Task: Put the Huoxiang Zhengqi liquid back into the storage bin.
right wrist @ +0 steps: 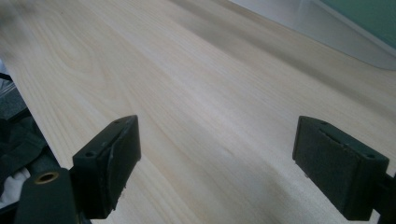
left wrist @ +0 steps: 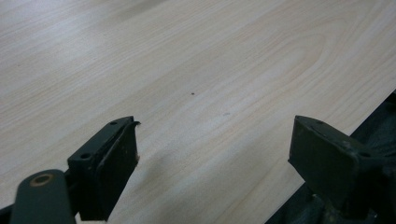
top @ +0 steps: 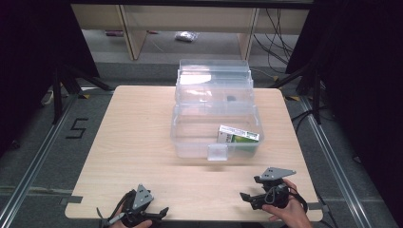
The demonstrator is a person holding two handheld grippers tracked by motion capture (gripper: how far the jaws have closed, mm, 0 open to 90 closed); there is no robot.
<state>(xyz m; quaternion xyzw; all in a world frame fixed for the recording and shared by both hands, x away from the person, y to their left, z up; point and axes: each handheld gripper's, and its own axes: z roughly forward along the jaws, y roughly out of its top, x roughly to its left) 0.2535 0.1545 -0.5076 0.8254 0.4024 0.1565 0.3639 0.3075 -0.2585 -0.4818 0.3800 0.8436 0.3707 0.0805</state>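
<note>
A clear plastic box (top: 190,142) stands open at the middle of the light wooden table (top: 138,128), its lid tilted up behind it. Inside, at the right, lies a small green and white carton (top: 238,135). My left gripper (top: 159,213) rests at the table's near edge, left of centre, jaws wide apart over bare wood (left wrist: 215,135). My right gripper (top: 244,196) sits near the front right edge, held by a hand, also open with nothing between its jaws (right wrist: 217,158). A corner of the clear box (right wrist: 336,32) shows at the top right of the right gripper view.
A small dark item (top: 231,99) lies in the box's raised lid part. The floor to the left carries a taped mark (top: 77,128). Wooden furniture legs (top: 133,38) and cables (top: 278,42) stand beyond the table's far edge.
</note>
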